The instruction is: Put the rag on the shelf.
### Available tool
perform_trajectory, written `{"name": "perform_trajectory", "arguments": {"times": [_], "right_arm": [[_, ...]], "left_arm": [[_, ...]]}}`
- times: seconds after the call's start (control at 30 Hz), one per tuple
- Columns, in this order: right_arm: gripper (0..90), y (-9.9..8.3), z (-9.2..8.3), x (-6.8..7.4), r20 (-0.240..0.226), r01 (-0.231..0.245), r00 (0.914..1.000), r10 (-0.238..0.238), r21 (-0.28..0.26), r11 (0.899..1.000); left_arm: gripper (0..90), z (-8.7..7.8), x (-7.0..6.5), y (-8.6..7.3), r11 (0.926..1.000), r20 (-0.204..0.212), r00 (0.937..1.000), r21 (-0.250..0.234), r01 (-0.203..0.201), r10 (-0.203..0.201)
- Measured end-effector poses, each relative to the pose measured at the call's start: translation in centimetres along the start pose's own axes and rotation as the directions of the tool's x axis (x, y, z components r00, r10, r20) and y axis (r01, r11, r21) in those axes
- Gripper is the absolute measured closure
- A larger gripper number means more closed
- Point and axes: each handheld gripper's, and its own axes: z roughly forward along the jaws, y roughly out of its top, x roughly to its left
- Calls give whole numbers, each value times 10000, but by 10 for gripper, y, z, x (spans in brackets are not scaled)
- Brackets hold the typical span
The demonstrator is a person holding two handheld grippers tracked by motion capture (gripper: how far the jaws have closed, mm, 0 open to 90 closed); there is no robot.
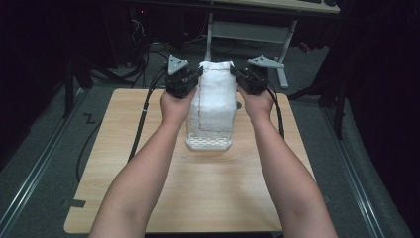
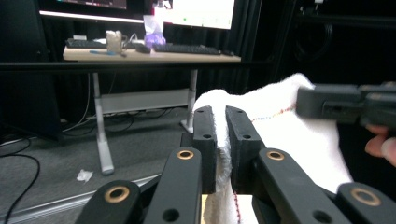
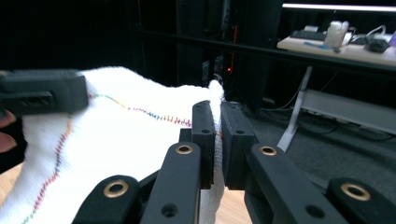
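a white towel (image 1: pixel 216 96) with a line of coloured stitching is held up above a clear plastic container (image 1: pixel 208 143) at the middle of the wooden table (image 1: pixel 124 163), its lower part apparently hanging into the container, though this is hard to make out. its upper left corner is pinched between the narrowed jaws of the left gripper (image 1: pixel 194 74), and its upper right corner is clamped by the right gripper (image 1: pixel 236 73).
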Motion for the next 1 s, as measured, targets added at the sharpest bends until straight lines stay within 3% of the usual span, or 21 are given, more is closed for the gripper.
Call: {"name": "perform_trajectory", "arguments": {"times": [0.07, 0.3, 0.43, 0.53, 0.57, 0.6, 0.67, 0.9, 1.0], "right_arm": [[857, -2, 1, 3, -145, 98, 9998, -96, 143, 9998], [857, 3, 4, 16, -266, 469, 9986, -467, 55, 9989], [855, -1, 10, 13, -121, 546, 9985, -542, 398, 9977], [840, -9, 18, 9, -136, 241, 9996, -228, 962, 9951], [840, -9, 18, 9, -136, 241, 9996, -228, 962, 9951], [740, -16, 25, 5, -42, 111, 9999, -107, 1339, 9909], [672, -21, 30, 1, -211, -310, 9992, 354, 1805, 9831], [647, -28, 29, 0, -207, -170, 9996, 211, 1838, 9828], [625, -30, 24, 3, -346, -82, 9993, 146, 1787, 9839]], "left_arm": [[834, 1, 5, -2, 9998, -206, 9998, 195, -42, 46], [834, -5, 13, 3, 10000, -396, 9992, 45, 42, -40], [815, 2, 16, -3, 9976, -341, 9990, 611, 315, -295], [780, 11, 20, -13, 9883, -420, 9979, 1423, 539, -484], [749, 11, 20, -13, 9883, -420, 9979, 1423, 539, -484], [669, 17, 25, -20, 9770, -232, 9966, 1965, 823, -793], [571, 17, 30, -22, 9709, -230, 9954, 2197, 956, -928], [522, 6, 36, -22, 9779, -430, 9951, 1855, 960, -895], [504, 0, 34, -23, 9825, -487, 9971, 1747, 654, -577]]}}
